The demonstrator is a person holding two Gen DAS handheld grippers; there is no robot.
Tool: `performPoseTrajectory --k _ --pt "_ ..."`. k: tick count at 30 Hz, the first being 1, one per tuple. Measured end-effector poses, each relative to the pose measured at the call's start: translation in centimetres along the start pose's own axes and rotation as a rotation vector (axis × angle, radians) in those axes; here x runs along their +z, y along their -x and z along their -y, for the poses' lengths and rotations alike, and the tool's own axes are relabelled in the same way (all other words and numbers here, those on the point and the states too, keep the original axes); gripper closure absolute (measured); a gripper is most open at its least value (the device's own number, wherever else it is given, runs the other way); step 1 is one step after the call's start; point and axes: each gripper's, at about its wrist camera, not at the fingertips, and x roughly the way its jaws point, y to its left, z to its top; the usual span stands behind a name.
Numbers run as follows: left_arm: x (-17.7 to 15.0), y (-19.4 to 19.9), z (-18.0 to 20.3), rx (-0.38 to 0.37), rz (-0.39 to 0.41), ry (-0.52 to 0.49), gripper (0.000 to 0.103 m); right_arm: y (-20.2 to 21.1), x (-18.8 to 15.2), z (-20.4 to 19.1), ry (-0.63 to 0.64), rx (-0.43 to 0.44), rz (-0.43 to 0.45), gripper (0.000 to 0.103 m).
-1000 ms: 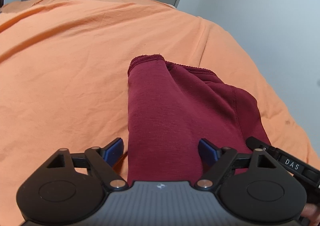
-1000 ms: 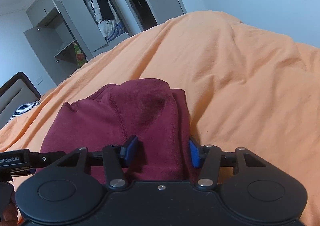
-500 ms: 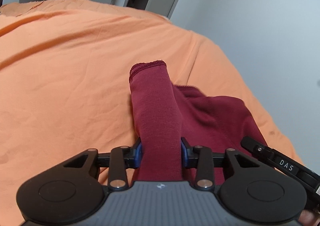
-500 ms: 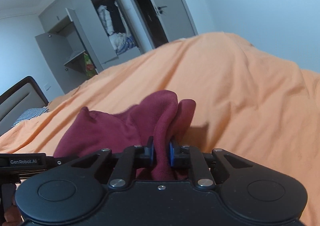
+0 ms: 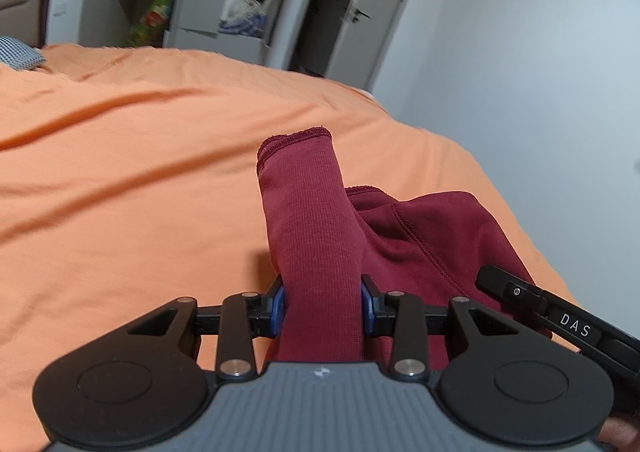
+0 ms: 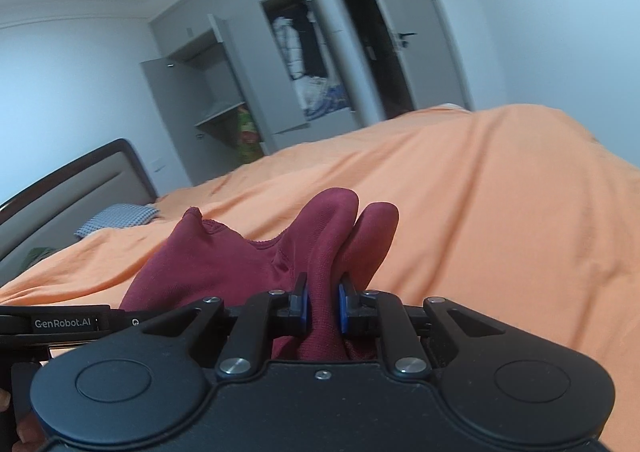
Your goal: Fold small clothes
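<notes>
Both tongs are pinching the maroon garment [image 5: 320, 252]: left tongs [image 5: 322, 308] clamp a ribbed leg or sleeve (hard to say which), right tongs [image 6: 322, 310] a bunched fold, above the orange bed [image 5: 120, 192].

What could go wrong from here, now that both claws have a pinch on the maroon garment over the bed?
1. The left claw clamps a thick bunched fold of the maroon garment; extra layers may lift together and spoil the fold.
2. The right claw pinches a narrow ridge, which might slip out under tension.
3. The orange bedsheet is soft and wrinkled, so the fold may land uneven.
</notes>
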Motion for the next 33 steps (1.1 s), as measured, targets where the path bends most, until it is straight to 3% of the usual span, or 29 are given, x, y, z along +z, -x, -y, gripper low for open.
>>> performPoseTrajectory --k 10,19,21,23,25,27,28,31,33 --pt "0.8 2.2 -6.8 0.105 0.018 0.072 0.064 -3.8 -1.1 -6.9 0.05 0.096 -0.065 0.088" --pt "-1.5 0.1 -10.6 0.116 -0.081 0.167 0.059 -5.8 -3.4 -5.9 0.046 0.041 -0.146 0.083" --pt "-1.9 0.2 -10.5 0.119 -0.082 0.18 0.056 -5.8 -3.4 -5.7 0.048 0.034 -0.153 0.077" --pt "-1.9 0.1 -10.5 0.144 -0.079 0.181 0.04 -5.8 -3.2 -5.9 0.059 0.027 -0.152 0.074" --pt "-1.8 0.2 -9.9 0.163 -0.071 0.173 0.033 -5.6 -3.1 -6.3 0.073 0.022 -0.14 0.065" --pt "-1.8 0.8 -9.8 0.168 -0.065 0.175 0.024 -5.0 -3.0 -6.4 0.087 0.012 -0.124 0.047" --pt "-1.9 1.1 -9.6 0.173 -0.058 0.178 0.019 -4.6 -2.9 -6.5 0.095 0.007 -0.114 0.045" --pt "-2.0 2.4 -9.2 0.187 -0.035 0.172 0.015 -3.7 -2.4 -7.1 0.115 0.003 -0.09 0.04" --pt "-2.0 3.4 -8.9 0.195 -0.022 0.166 0.012 -2.8 -2.3 -7.2 0.124 0.003 -0.067 0.029"
